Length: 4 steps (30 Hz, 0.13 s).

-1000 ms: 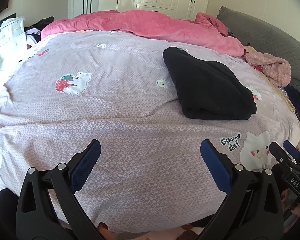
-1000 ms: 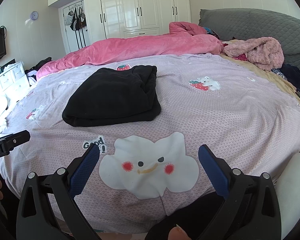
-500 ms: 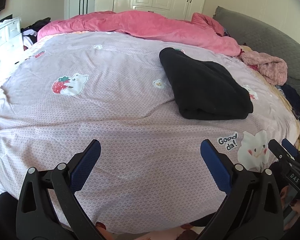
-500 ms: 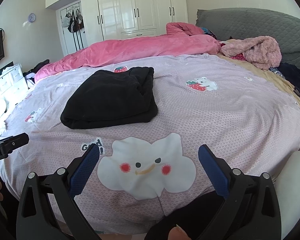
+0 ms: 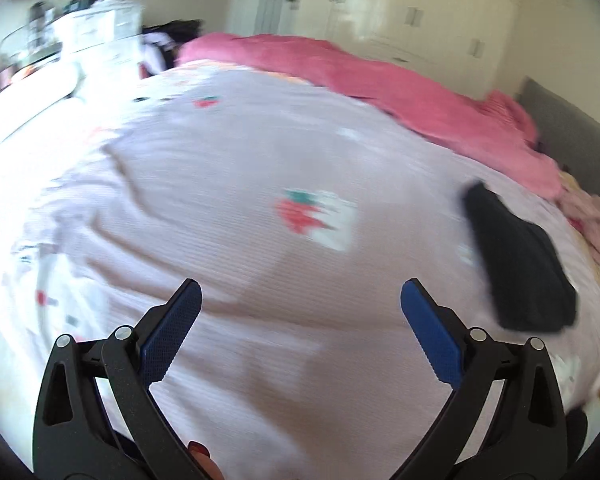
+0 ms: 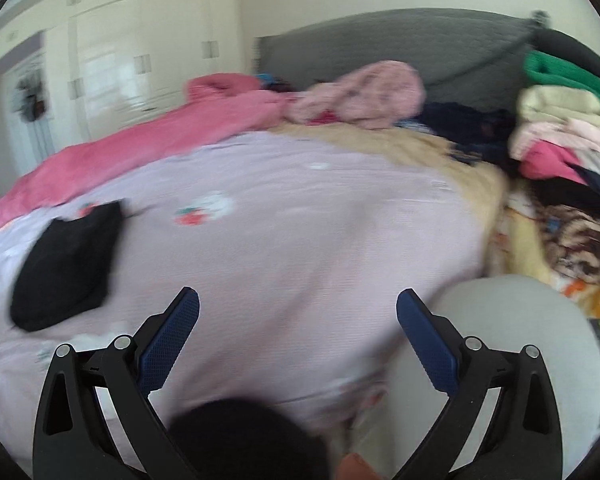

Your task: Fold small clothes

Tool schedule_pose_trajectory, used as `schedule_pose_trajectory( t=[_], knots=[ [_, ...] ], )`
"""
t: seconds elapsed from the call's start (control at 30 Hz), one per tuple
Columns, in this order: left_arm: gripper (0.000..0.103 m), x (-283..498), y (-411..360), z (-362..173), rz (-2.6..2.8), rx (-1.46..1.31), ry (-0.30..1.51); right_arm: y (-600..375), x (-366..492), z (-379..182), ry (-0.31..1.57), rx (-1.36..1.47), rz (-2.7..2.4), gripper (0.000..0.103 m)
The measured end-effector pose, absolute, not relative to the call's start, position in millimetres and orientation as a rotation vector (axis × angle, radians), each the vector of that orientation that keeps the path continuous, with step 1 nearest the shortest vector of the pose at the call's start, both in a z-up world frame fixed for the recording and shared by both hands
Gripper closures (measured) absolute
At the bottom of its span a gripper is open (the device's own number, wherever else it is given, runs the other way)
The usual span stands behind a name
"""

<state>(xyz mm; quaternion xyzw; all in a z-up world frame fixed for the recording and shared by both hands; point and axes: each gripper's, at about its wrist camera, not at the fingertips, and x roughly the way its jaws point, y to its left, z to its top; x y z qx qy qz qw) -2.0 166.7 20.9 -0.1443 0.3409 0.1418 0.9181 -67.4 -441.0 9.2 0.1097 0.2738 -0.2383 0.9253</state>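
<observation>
Bedroom light washes over a lilac bedspread (image 5: 228, 184) printed with strawberries, with a pink duvet (image 5: 340, 68) heaped along its far edge and a grey headboard (image 6: 380, 48) behind. Both views are smeared with motion blur. The folded black garment (image 5: 520, 264) lies flat on the bedspread toward its right edge in the left view, well apart from both tools. The left gripper (image 5: 300, 308) hangs over bare bedspread with its jaws spread wide and nothing between them; the right gripper (image 6: 298, 312) is likewise spread and empty, pointing toward a pile of mixed clothes (image 6: 560, 128) by the headboard.

The risk is a rushed reach into that pile: a blind pinch could catch several pieces at once or drag the stack over.

Compared with half a second ago, the two cameras have swung outward, so the black garment has slid from centre to the margins, and the pile has come into view.
</observation>
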Motion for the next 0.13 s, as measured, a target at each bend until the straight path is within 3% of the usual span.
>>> schedule_pose_trajectory(
  t=[0.13],
  knots=[
    [0.009,0.7,249.5,20.8,0.49,-0.28,0.713,-537.0,-94.6,-16.3,0.632,0.284,-0.786,0.004]
  ],
)
